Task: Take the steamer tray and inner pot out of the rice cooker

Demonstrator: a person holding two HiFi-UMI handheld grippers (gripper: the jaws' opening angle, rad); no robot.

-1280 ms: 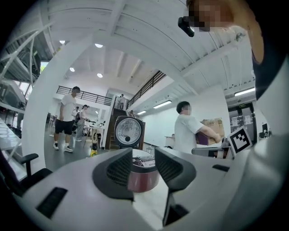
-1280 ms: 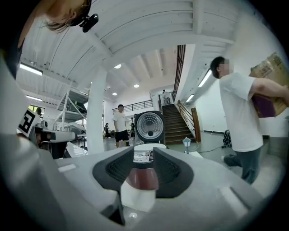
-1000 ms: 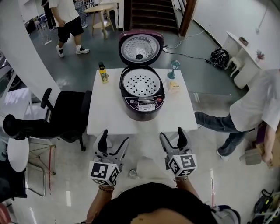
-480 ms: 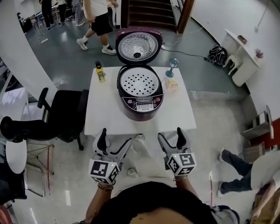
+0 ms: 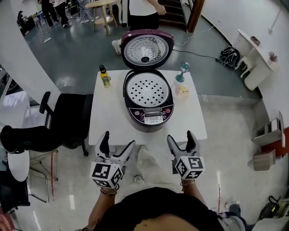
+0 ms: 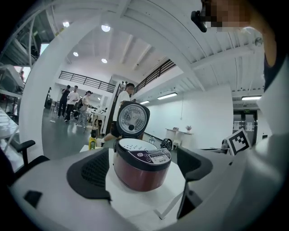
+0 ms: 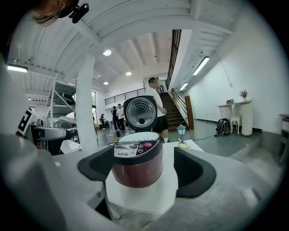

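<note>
Left claw (image 5: 117, 140): jaws at full spread, have just been opening, nothing between the pads. Right claw (image 5: 180, 137): same, wide apart, just been opening, empty. Both are held side by side over the floor (image 5: 216, 153), just short of the near edge of the white tabletop (image 5: 108, 113), pointing at it, each with its marker cube (image 5: 106, 175) toward the person holding them. In both gripper views the rice cooker (image 5: 149, 101) sits framed between the jaws but well beyond the tips, no contact. The cooker stands mid-tabletop, dark red body, control panel facing the claws, lid (image 5: 144, 48) swung fully open and standing up at the back. The steamer tray (image 5: 148, 89), white and perforated, is seated in the cooker's mouth. The inner pot is under it, not visible. On the tabletop left of the cooker is a yellow bottle (image 5: 105, 76), near the back corner; right of the cooker are a blue goblet (image 5: 182, 71) and a small yellow item (image 5: 183, 90) just in front of it. A black chair (image 5: 67, 119) stands against the tabletop's left side. A person (image 5: 142, 11) stands behind the lid.
</note>
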